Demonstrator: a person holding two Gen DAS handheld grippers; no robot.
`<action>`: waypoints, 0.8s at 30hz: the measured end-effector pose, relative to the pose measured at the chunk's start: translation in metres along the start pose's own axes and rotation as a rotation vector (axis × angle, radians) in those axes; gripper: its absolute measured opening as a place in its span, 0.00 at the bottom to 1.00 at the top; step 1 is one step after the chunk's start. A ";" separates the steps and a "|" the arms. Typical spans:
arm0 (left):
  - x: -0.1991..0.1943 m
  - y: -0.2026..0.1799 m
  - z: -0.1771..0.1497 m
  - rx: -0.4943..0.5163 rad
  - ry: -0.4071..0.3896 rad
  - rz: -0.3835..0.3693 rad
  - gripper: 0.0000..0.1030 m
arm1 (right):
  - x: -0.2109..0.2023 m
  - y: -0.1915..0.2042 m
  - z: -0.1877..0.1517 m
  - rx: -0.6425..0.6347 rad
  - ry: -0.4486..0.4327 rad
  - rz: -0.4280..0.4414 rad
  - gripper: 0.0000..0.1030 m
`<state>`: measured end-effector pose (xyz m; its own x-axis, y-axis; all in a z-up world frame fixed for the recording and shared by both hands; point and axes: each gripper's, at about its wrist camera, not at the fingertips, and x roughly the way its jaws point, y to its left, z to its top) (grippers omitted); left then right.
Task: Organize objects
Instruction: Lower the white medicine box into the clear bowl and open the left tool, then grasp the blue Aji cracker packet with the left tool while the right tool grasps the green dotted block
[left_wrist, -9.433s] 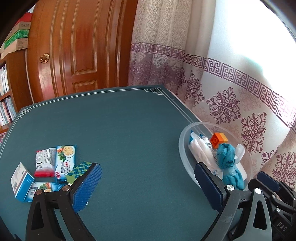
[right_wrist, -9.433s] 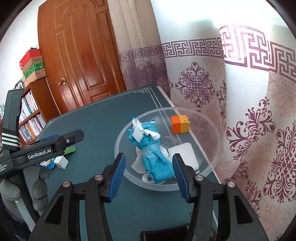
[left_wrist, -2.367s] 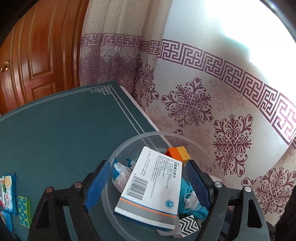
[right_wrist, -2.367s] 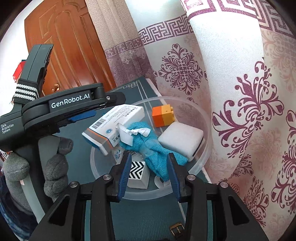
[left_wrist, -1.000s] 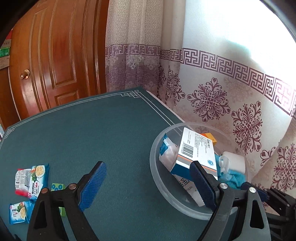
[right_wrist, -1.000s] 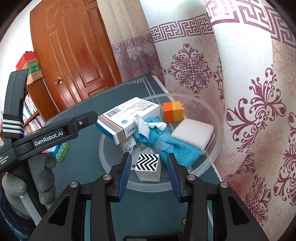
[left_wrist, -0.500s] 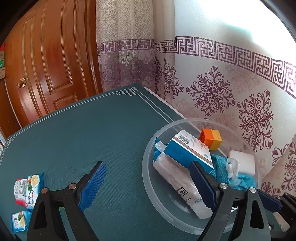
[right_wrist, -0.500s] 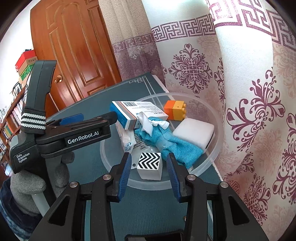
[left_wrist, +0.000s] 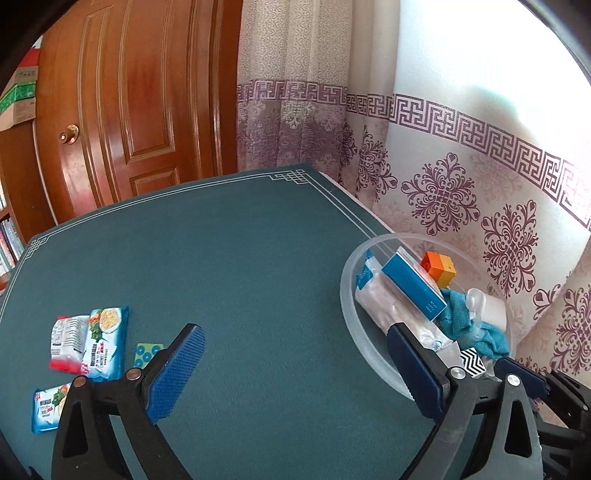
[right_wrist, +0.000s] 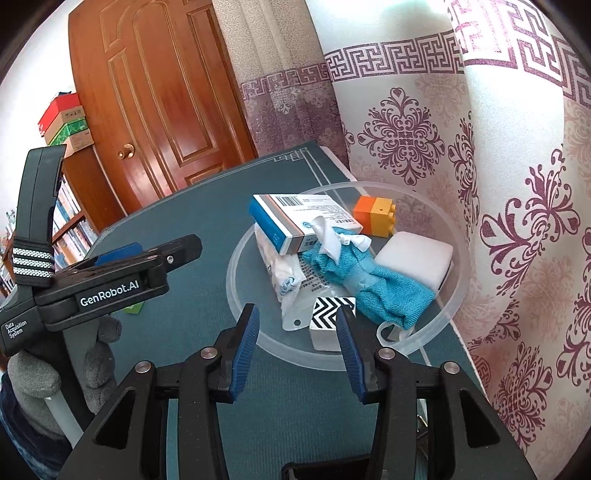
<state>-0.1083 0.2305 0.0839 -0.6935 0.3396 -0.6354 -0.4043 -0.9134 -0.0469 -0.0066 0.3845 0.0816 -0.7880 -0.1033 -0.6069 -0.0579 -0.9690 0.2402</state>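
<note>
The blue and white box (right_wrist: 301, 221) lies in the clear bowl (right_wrist: 456, 295), propped aslant on the plastic packet (right_wrist: 282, 275) and the blue cloth (right_wrist: 364, 278), with the orange block (right_wrist: 375, 216), the white pad (right_wrist: 415, 260) and the zigzag cube (right_wrist: 328, 319) around it. My left gripper (left_wrist: 295, 363) has just spread its fingers wide and holds nothing, hanging over the desk (left_wrist: 221, 258) beside the bowl. My right gripper (right_wrist: 297, 345) has been easing its fingers apart too; they stand partly open and empty at the bowl's near rim, the zigzag cube just past them. The noodle packets (left_wrist: 88, 341) and the small green card (left_wrist: 147, 353) wait on the desk's far left. I judge the risks to be these: the tilted box could slide and tip over the low rim if I nudge the pile, and a careless right finger could catch the rim and shove the light bowl off the desk edge by the curtain (right_wrist: 517, 184)
</note>
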 end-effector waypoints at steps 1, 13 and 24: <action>-0.003 0.006 -0.001 -0.007 0.000 0.008 0.99 | 0.001 0.004 0.000 -0.005 0.002 0.004 0.46; -0.027 0.100 -0.035 -0.108 0.028 0.147 0.99 | 0.020 0.065 -0.009 -0.064 0.060 0.079 0.56; -0.023 0.186 -0.059 -0.199 0.084 0.211 0.99 | 0.044 0.112 -0.026 -0.120 0.132 0.135 0.57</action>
<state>-0.1320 0.0398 0.0441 -0.6947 0.1259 -0.7082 -0.1264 -0.9906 -0.0521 -0.0321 0.2661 0.0624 -0.6964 -0.2549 -0.6708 0.1221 -0.9633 0.2392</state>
